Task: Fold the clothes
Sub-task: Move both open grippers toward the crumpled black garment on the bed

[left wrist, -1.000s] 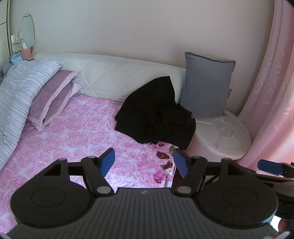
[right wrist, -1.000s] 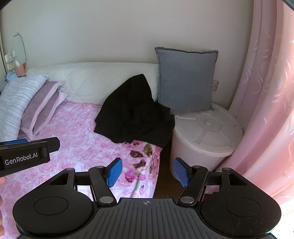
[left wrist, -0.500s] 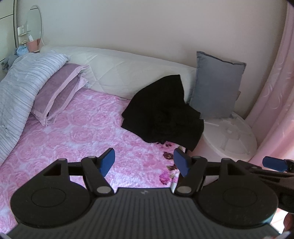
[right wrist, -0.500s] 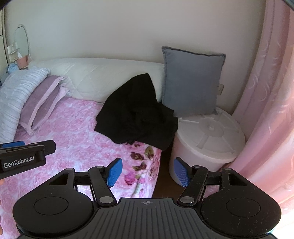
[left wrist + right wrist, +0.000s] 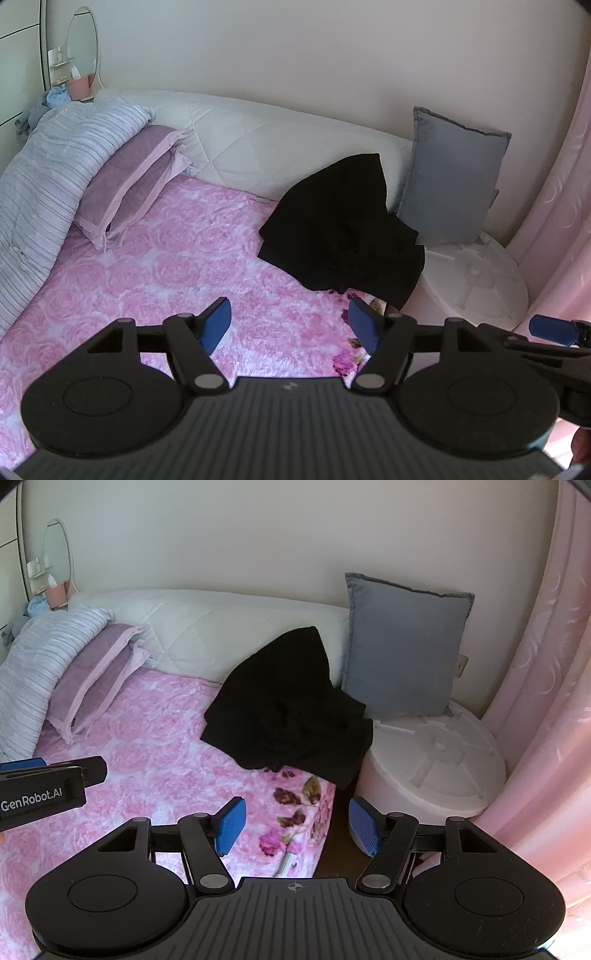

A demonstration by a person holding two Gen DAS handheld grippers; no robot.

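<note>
The left gripper (image 5: 290,325) has its jaws wide apart and nothing is between them. The right gripper (image 5: 297,825) is wide apart too and holds nothing. The black clothes (image 5: 343,229) lie in a crumpled heap well ahead of both pairs of jaws, up and a bit to the right of the left ones, and straight ahead of the right ones. The heap sits at the far right corner of the pink bed cover (image 5: 177,266). Its top leans on the white headboard (image 5: 266,155) and one side hangs over the bed edge next to the white tub (image 5: 436,760). A grey cushion (image 5: 402,650) stands on the tub, just right of the heap. Between the jaws and the heap the bed cover is bare, so there is lots of room. Under the right jaws the bed edge drops to a dark gap (image 5: 334,845). Far left are a purple pillow (image 5: 125,181) and a striped blanket (image 5: 48,173). A pink curtain (image 5: 546,686) hangs at the far right.
</note>
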